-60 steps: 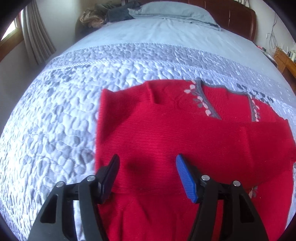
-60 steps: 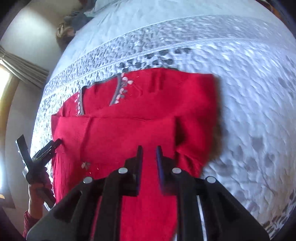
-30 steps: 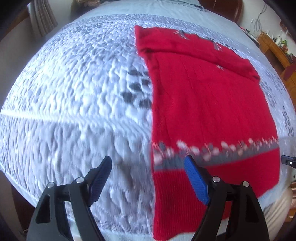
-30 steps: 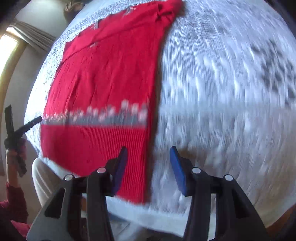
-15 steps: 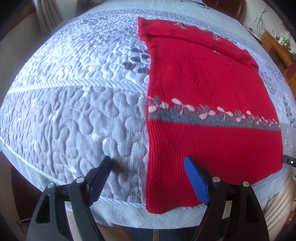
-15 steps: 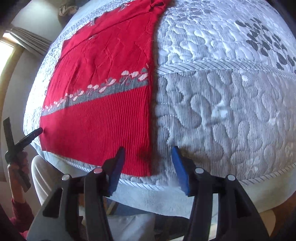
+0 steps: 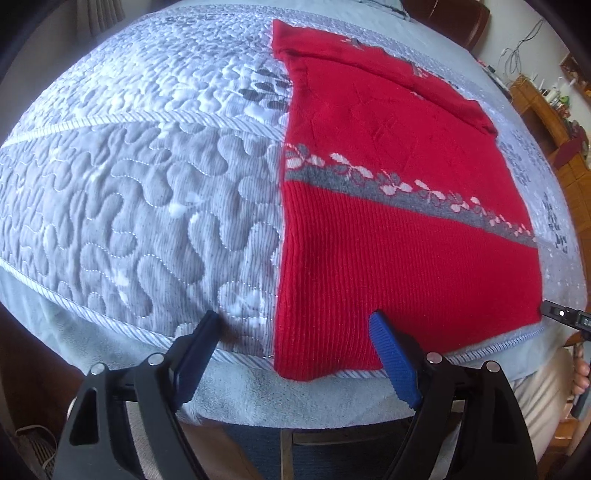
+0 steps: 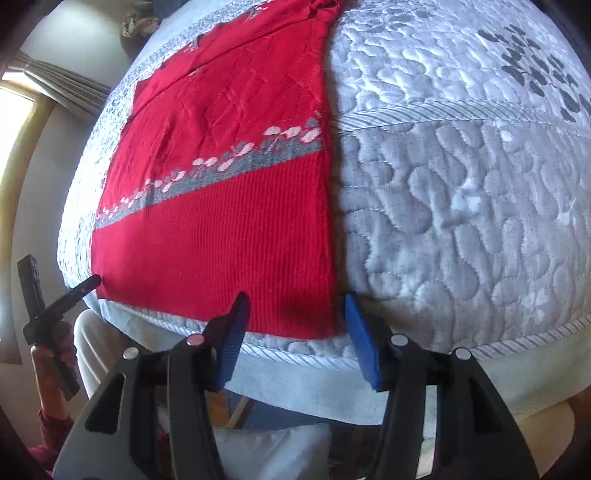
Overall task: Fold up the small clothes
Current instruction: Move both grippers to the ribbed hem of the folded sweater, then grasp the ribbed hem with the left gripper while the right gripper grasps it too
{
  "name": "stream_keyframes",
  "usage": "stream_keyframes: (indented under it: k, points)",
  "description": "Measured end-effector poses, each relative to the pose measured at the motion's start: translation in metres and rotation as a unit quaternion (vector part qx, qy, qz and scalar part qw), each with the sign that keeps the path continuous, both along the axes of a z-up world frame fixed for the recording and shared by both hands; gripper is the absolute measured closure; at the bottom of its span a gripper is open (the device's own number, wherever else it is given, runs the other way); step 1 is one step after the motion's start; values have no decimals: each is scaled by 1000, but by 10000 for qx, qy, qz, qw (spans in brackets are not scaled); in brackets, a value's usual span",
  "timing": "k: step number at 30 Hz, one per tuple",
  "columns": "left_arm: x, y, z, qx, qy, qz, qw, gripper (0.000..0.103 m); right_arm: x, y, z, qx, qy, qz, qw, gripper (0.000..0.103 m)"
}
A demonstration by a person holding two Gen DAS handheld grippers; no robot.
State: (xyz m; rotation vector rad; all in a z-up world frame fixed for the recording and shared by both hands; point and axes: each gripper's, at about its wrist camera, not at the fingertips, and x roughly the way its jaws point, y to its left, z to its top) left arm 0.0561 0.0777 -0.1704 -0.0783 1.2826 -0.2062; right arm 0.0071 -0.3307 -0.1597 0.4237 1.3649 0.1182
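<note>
A red knit sweater (image 7: 388, 177) with a grey and white flower band lies flat on the quilted bed, sleeves folded in, hem at the near edge. It also shows in the right wrist view (image 8: 229, 177). My left gripper (image 7: 295, 343) is open, its jaws straddling the hem's left corner. My right gripper (image 8: 295, 317) is open, its jaws straddling the hem's right corner. Neither holds cloth. The left gripper's tip (image 8: 79, 288) shows at the far hem corner in the right wrist view.
The grey and white quilt (image 7: 147, 184) covers the bed, with its piped edge (image 8: 480, 347) just ahead of the grippers. A wooden headboard (image 7: 454, 18) and a wooden cabinet (image 7: 554, 110) stand at the far right. A curtained window (image 8: 22, 122) is at left.
Both grippers pulled back from the sweater's upper body to its hem at the bed's near edge. The right gripper opened. In the last half second both edged closer to the hem corners.
</note>
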Motion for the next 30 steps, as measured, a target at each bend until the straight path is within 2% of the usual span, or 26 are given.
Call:
stream_keyframes:
  k: [1, 2, 3, 4, 5, 9, 12, 17, 22, 29, 30]
  points:
    - [-1, 1, 1, -52, -15, -16, 10000, 24, 1, 1, -1, 0, -1, -14, 10000, 51]
    - [-2, 3, 1, -107, -26, -28, 9999, 34, 2, 2, -1, -3, -14, -17, 10000, 60]
    - [-2, 6, 2, -103, -24, -21, 9999, 45, 3, 3, -1, -6, -39, -7, 10000, 72]
    - [-4, 11, 2, -107, -11, -5, 9999, 50, 5, 4, -1, 40, -52, 4, 10000, 79]
    - [-4, 15, 3, -171, 9, 12, 9999, 60, 6, 4, -2, 152, -48, 14, 9999, 92]
    - [0, 36, 10, -676, 107, 144, 9975, 93, 10, 6, 2, 377, -134, 26, 9992, 94]
    - [0, 43, 17, -992, 135, 191, 9948, 96, 10, 7, 12, 542, -286, 63, 9981, 95]
    - [0, 45, 33, -1147, 24, 210, 9932, 97, 12, 2, 31, 882, -522, 28, 9947, 95]
    - [22, 43, 60, -1320, -290, 259, 9905, 97, 21, -7, 45, 1208, -663, -9, 9905, 95]
    - [70, 33, 78, -1182, -604, 441, 9902, 99, 61, -24, 56, 1278, -668, -189, 9894, 95]
    - [79, 32, 78, -1131, -649, 504, 9902, 103, 67, -26, 55, 1290, -646, -220, 9893, 95]
